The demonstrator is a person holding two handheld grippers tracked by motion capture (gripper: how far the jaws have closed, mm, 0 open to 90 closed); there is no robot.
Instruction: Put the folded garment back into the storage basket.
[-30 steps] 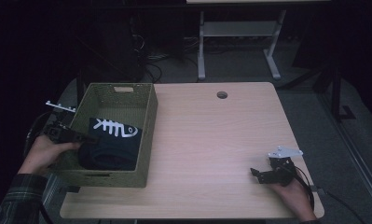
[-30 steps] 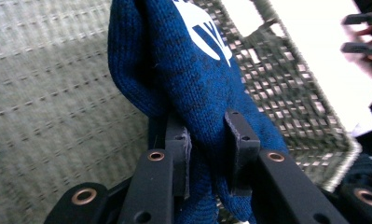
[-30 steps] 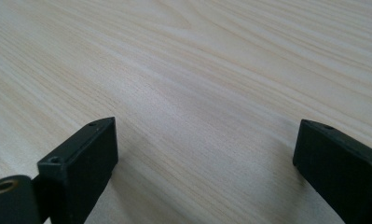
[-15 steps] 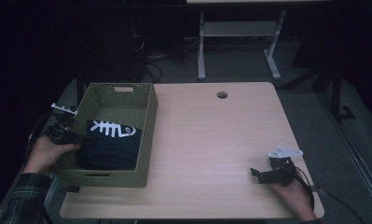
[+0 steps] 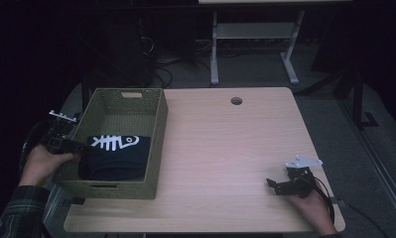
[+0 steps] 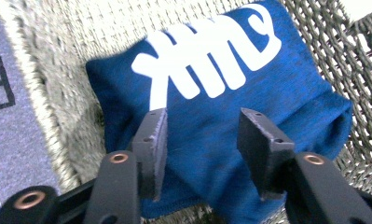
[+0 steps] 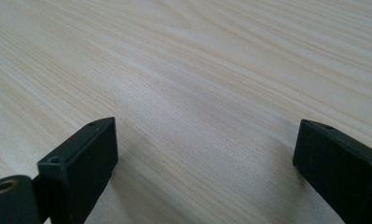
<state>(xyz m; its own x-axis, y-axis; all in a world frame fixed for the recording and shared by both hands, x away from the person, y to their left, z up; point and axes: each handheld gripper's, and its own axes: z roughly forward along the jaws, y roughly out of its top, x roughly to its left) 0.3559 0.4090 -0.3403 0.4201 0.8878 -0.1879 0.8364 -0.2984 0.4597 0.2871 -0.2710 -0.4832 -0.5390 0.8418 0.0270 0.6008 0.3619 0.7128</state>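
Navy folded garment (image 5: 115, 157) with a white fish-skeleton print lies flat in the near half of the woven olive-green basket (image 5: 156, 148), which sits along the table's (image 5: 235, 148) left edge, its near wall close to the table's front edge. Left gripper (image 5: 74, 147) comes in over the basket's left rim at the garment's left end; hand (image 5: 41, 163) and a plaid cuff are cut off at the bottom-left corner. In the left gripper view its jaws have just been opening and stand apart over the cloth (image 6: 230, 112), pads clear of it, nothing pinched; fabric lies below the gap, released. The print (image 6: 207, 51) runs off the top of that view, the left part is blurred, and the garment's near edge is hidden behind the jaws. Can't tell what kind of garment it is: folded, no sleeves or collar visible. Basket's far wall has a handle slot (image 5: 131, 94); its far half holds only bare weave. Right gripper (image 5: 277, 186) rests near the table's front-right corner, well apart from the basket, its hand (image 5: 312, 210) cut off by the bottom edge. In the right gripper view its jaws are spread wide over bare wood grain (image 7: 197, 93), gripping nothing. Round cable hole (image 5: 236, 100) near the table's back edge. Floor and the white frame (image 5: 250, 44) behind the table are too dark to resolve.
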